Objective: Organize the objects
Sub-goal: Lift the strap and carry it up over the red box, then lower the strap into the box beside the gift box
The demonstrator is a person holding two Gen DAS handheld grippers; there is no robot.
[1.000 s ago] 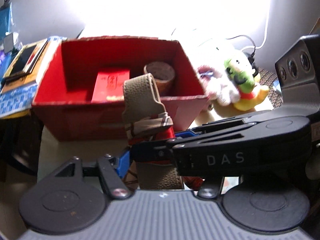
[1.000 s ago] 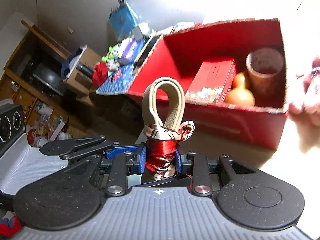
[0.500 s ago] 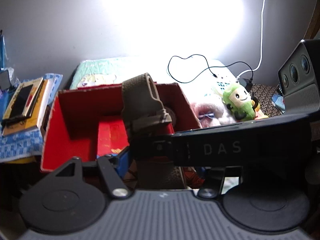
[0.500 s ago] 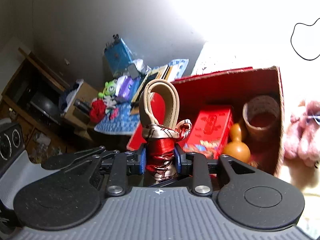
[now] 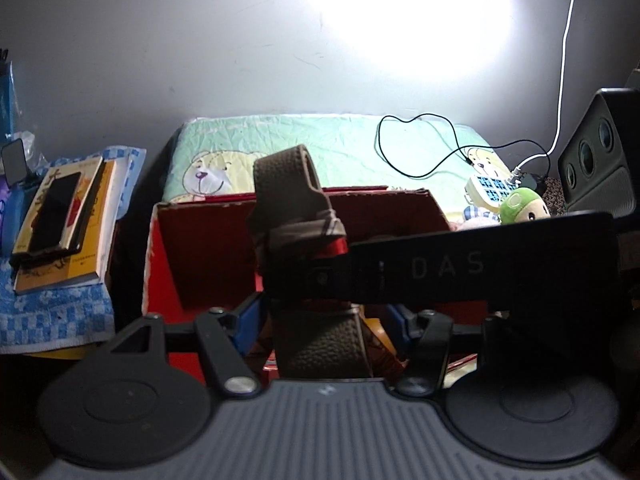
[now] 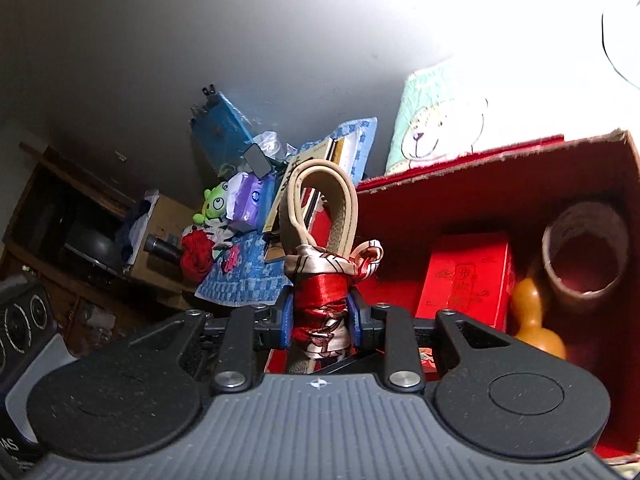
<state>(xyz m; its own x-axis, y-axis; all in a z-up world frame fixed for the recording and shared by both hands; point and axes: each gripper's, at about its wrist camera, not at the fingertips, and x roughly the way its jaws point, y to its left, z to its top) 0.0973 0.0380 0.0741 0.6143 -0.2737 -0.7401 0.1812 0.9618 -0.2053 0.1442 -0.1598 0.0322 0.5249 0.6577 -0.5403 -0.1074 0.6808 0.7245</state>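
A beige looped strap (image 6: pixel 322 208) wrapped in a red patterned scarf (image 6: pixel 322 300) stands upright. My right gripper (image 6: pixel 319 318) is shut on the scarf-wrapped part. In the left wrist view the strap (image 5: pixel 294 196) rises between the blue pads of my left gripper (image 5: pixel 320 318), which stand apart beside its lower part; the right gripper's black body (image 5: pixel 440 266) crosses in front. The strap is held over the open red box (image 6: pixel 496 196), also in the left wrist view (image 5: pixel 192 240). Inside are a red packet (image 6: pixel 464 276), an orange gourd (image 6: pixel 536 320) and a brown roll (image 6: pixel 584 252).
Books with a black phone (image 5: pixel 60 220) lie on a blue checked cloth (image 5: pixel 48 316) left of the box. A green bear-print blanket (image 5: pixel 328 148) with black cable lies behind it. Plush toys (image 5: pixel 520 204) sit at its right. Clutter and a dark cabinet (image 6: pixel 72 216) are far left.
Both grippers rose and moved toward the box with the strap. The box went from ahead of the strap to beneath it, and the blanket behind came into view.
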